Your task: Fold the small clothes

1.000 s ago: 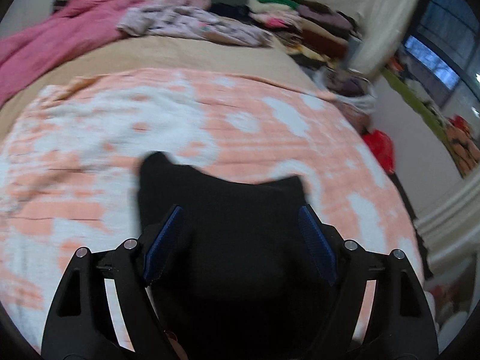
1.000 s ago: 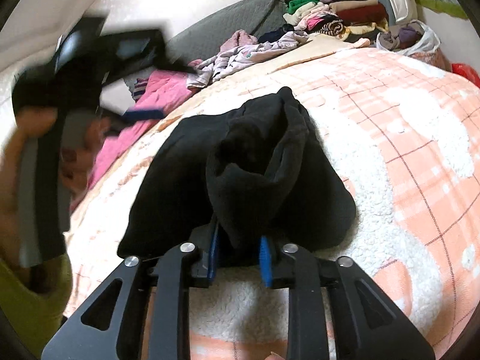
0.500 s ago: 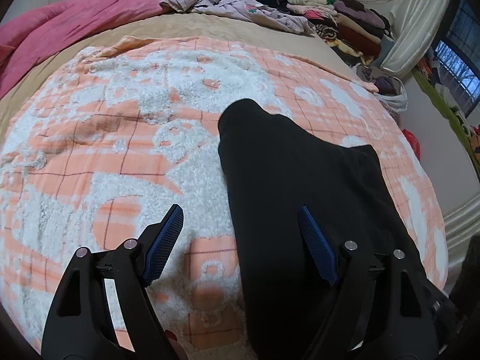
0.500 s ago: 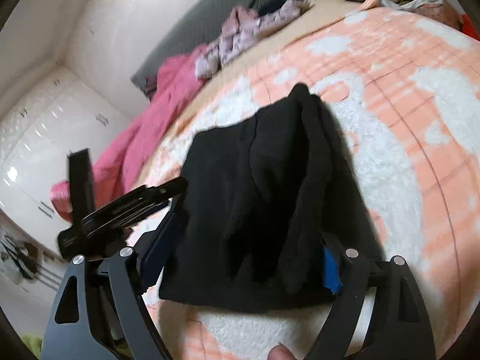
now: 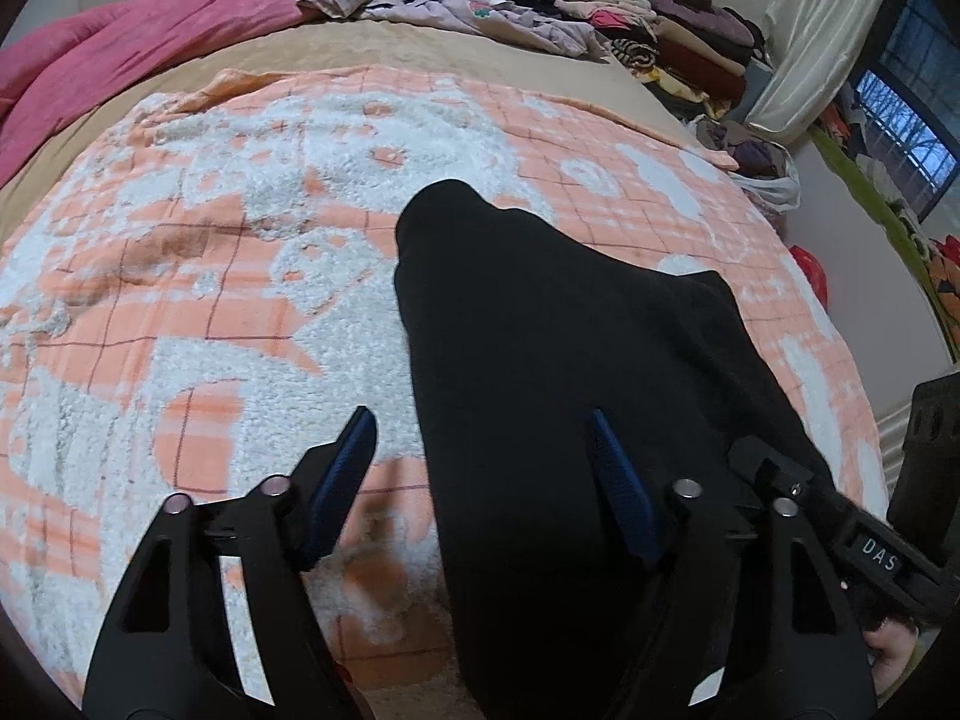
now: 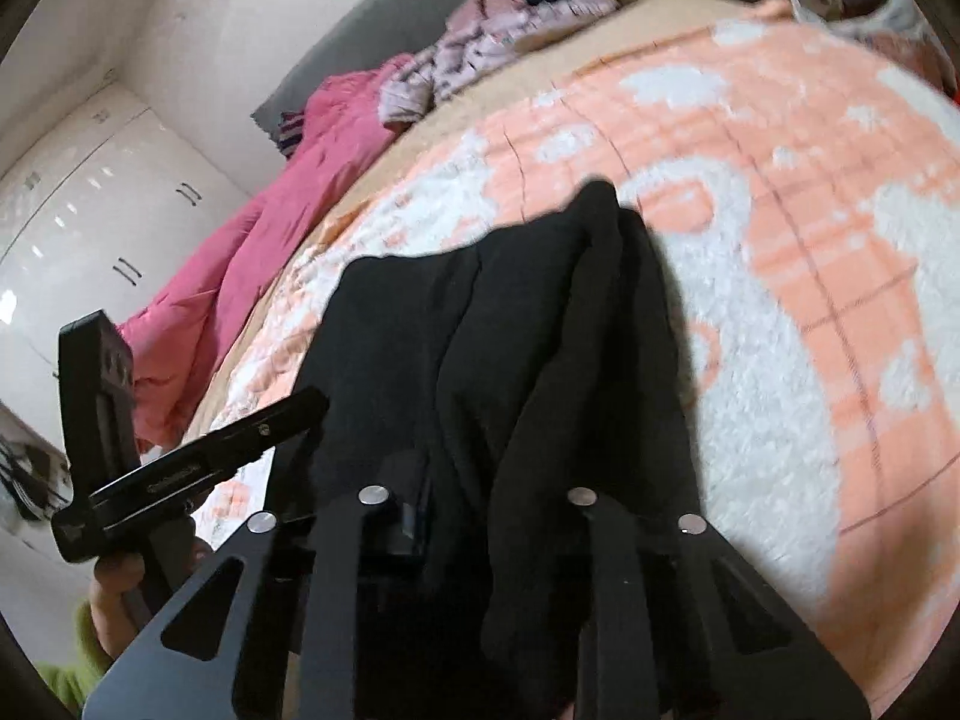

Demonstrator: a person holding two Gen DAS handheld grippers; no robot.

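Black fleece garment (image 5: 576, 360) lies mid-blanket (image 5: 210, 300), bunched into folds, on the peach-and-white plaid. Left gripper (image 5: 486, 468) is closing, its jaws wide over the garment's left edge, pads not pressing yet. Right gripper (image 6: 480, 516) is closing on a fold at the near edge; can't tell if it's pinched.

A lived-in home bedroom is shown. Most of both views is filled by a bed spread with an orange-and-white fleece blanket (image 5: 252, 276). A pink quilt (image 5: 138, 42) is heaped along the far edge, loose garments (image 5: 444, 0) beside it. Folded clothes (image 5: 660, 30) are stacked at the far right corner. White wardrobe doors (image 6: 102, 222) and a curtained window (image 5: 900, 120) are seen.
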